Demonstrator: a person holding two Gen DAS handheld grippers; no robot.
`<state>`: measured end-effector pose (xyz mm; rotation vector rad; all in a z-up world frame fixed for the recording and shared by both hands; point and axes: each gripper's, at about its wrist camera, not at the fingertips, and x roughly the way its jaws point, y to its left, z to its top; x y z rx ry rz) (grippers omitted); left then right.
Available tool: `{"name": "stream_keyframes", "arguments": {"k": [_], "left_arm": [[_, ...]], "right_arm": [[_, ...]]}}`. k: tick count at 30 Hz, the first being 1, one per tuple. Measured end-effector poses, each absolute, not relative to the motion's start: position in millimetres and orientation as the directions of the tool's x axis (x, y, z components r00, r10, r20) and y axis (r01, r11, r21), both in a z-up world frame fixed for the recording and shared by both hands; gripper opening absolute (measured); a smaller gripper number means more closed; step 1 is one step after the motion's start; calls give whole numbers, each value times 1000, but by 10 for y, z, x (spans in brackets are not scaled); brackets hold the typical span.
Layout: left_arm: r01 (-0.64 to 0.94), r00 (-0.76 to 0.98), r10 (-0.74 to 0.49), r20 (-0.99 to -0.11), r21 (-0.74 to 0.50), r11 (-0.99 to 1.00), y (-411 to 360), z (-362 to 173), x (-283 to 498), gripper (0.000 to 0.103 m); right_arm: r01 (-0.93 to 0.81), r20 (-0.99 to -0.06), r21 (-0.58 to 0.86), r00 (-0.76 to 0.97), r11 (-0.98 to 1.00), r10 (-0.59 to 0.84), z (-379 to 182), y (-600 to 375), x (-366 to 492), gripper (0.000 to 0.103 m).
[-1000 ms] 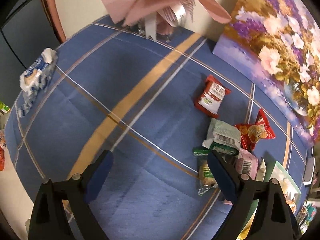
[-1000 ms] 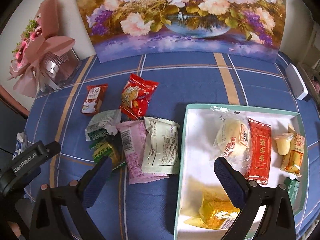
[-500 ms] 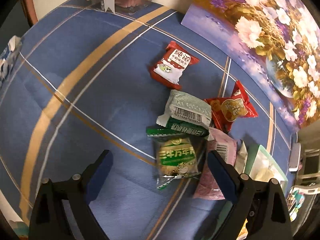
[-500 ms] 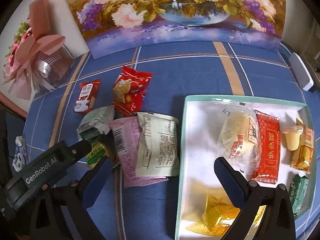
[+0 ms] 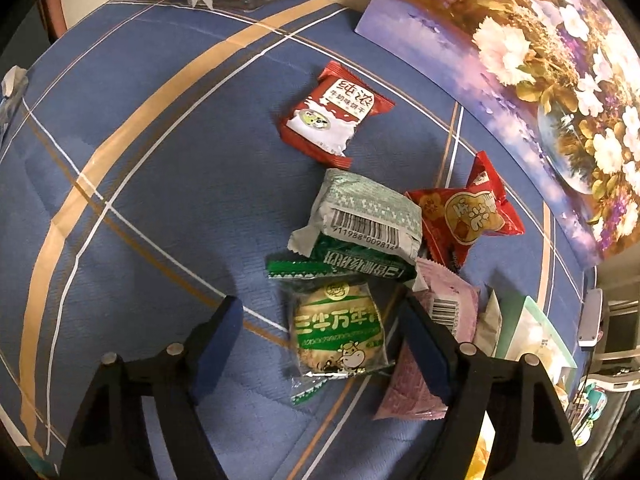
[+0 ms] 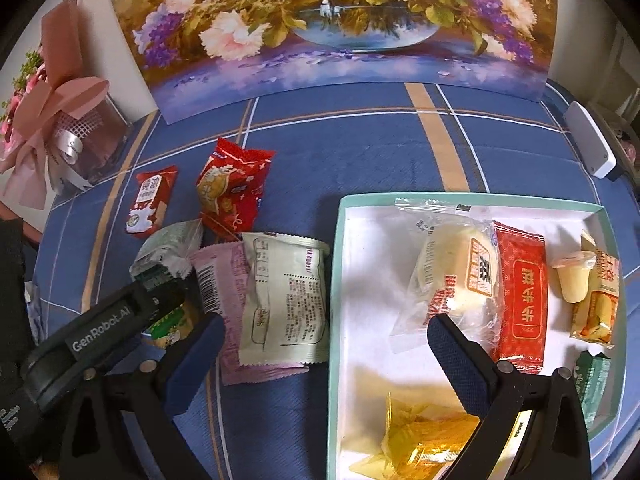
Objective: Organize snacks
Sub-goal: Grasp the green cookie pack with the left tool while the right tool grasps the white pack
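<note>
Left tool (image 5: pixel 316 342) hangs low over the loose pile with its jaws spread wide, gripping nothing; the green biscuit packet (image 5: pixel 338 330) lies between the two fingers, flat on the blue desk (image 5: pixel 160 184). Right tool (image 6: pixel 320 360) is also spread wide and empty, straddling the near-left rim of the mint tray (image 6: pixel 335 320).

Step in hand, as I judge it: picking the next loose snack to go into the tray, the biscuit packet being the target.

Loose on the desk: the biscuit packet, a green-and-silver packet (image 5: pixel 360 216) overlapping its far edge, a pink packet (image 5: pixel 440 320) just beside my right finger, a cream packet (image 6: pixel 284 300), two red packets further off. The tray already holds several snacks.

Next move calls for: lower, close across the packet's width. Risk: the right finger may catch the pink packet; the packet is thin and slippery, so I want a firm, centred pinch.
</note>
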<state>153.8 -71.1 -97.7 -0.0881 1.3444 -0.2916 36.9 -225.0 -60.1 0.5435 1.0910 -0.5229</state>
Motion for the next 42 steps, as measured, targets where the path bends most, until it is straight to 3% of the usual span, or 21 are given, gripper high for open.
{"name": "stream_keyframes", "arguments": {"k": [3, 5, 6, 24, 36, 39, 42], "left_arm": [[170, 186, -256, -949, -225, 959, -767, -1017, 1538, 78], [178, 172, -261, -950, -231, 957, -808, -1053, 1556, 58], [187, 166, -261, -951, -229, 955, -833, -1066, 1554, 57], [177, 148, -254, -956, -228, 958, -726, -1066, 1604, 54], [162, 147, -248, -958, -224, 961, -584, -1064, 1662, 54], [161, 146, -248, -958, -224, 961, -574, -1077, 1694, 54], [161, 146, -249, -957, -225, 961, -574, -1074, 1696, 54]], "right_arm": [[645, -917, 163, 377, 747, -126, -590, -2292, 344, 97], [647, -915, 170, 384, 744, -125, -578, -2307, 337, 91], [646, -913, 178, 390, 742, -120, -572, -2314, 333, 86], [573, -893, 225, 445, 788, -69, -538, -2101, 486, 58], [576, -923, 151, 374, 804, -95, -734, -2014, 582, 51], [583, -922, 138, 371, 801, -110, -713, -2051, 549, 42], [584, -920, 151, 379, 797, -103, -694, -2086, 524, 39]]}}
